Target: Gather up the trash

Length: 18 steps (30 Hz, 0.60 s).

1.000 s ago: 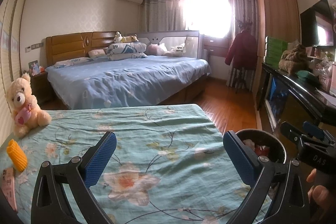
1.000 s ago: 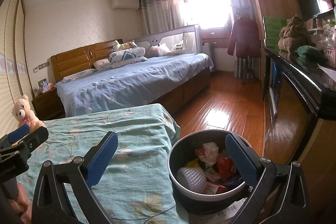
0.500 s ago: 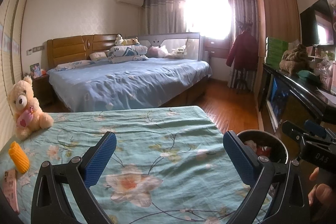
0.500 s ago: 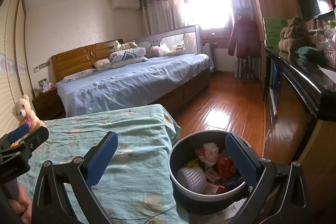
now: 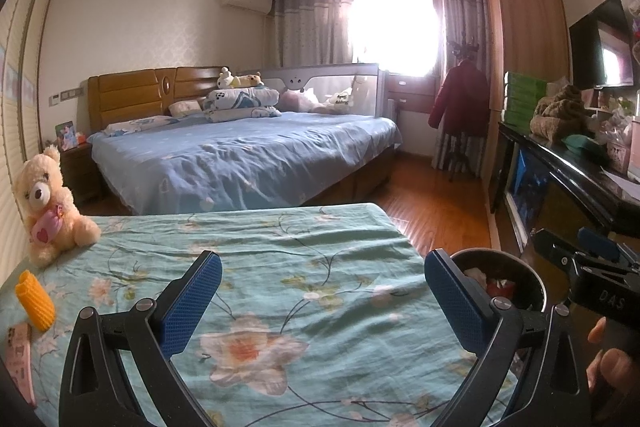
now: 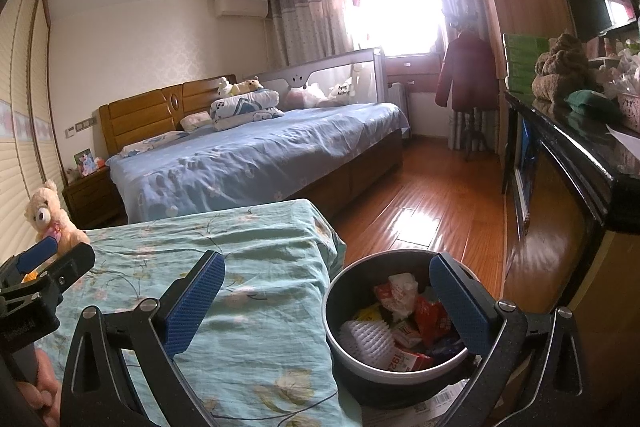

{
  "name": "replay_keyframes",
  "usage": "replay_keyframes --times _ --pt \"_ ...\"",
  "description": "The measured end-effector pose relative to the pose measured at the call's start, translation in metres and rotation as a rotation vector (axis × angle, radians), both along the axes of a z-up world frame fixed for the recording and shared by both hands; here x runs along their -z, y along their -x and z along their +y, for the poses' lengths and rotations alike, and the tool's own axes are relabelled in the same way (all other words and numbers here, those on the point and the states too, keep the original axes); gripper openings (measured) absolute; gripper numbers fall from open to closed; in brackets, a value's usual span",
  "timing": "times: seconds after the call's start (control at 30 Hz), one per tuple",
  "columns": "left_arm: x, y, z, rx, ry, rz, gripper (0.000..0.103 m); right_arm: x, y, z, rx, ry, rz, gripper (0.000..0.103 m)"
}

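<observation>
My left gripper [image 5: 322, 301] is open and empty above the teal floral bedspread [image 5: 256, 267]. At the far left of that bed lie a yellow foam net [image 5: 35, 301] and a pink wrapper [image 5: 18, 357]. My right gripper [image 6: 326, 307] is also open and empty, straddling the bed's right edge and a round dark trash bin [image 6: 400, 323] on the floor. The bin holds a white foam net [image 6: 366, 337], red wrappers and crumpled paper. The bin [image 5: 502, 281] also shows at the right in the left wrist view.
A cream teddy bear [image 5: 46, 205] sits at the bed's far left. A blue bed [image 5: 248, 155] stands beyond. A black cabinet [image 6: 568, 163] lines the right wall, with wooden floor [image 6: 432, 211] between. A hand [image 5: 608, 367] holds the right gripper's handle.
The left wrist view has tilted slightly, so the teddy bear and yellow foam net sit a little lower in frame. The right gripper has stayed put. Both stay open.
</observation>
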<state>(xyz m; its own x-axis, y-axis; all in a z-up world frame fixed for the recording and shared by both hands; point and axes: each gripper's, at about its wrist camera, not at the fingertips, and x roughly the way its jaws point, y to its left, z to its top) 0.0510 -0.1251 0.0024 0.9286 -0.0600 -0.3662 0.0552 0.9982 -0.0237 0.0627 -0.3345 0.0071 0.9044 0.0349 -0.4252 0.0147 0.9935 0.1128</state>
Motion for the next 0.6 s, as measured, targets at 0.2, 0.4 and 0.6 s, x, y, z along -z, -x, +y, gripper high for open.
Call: replay_keyframes --times 0.2,0.4,0.6 --pt "0.0001 -0.0002 0.0000 -0.002 0.003 0.000 0.102 -0.0004 -0.0001 0.0002 -0.002 0.000 0.001 0.103" --pt "0.0001 -0.0003 0.0003 -0.001 0.005 0.000 0.102 -0.0006 0.0006 0.0019 -0.003 0.002 0.001 0.103" --pt "-0.0002 -0.0001 0.0004 -0.002 0.007 -0.001 0.102 -0.0007 0.0007 0.0022 -0.003 0.001 0.002 0.103"
